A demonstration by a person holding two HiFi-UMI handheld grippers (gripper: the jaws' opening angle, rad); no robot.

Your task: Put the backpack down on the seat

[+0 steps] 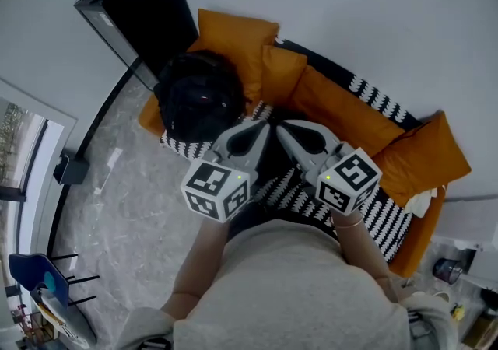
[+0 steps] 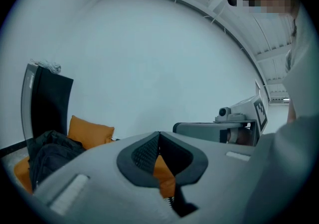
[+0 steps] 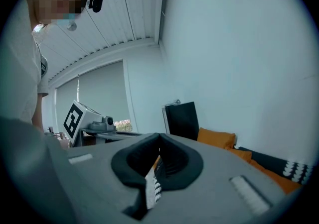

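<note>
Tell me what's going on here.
A person stands at a sofa with a gripper in each hand. The left gripper and right gripper both have their jaws shut on nothing. The backpack sits on the sofa against an orange cushion; neither gripper touches it.

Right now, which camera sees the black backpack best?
The head view. It shows the whole backpack from above, sitting at one end of the sofa against an orange cushion. The left gripper view catches only part of it at the lower left edge. The right gripper view shows none of it.
</note>
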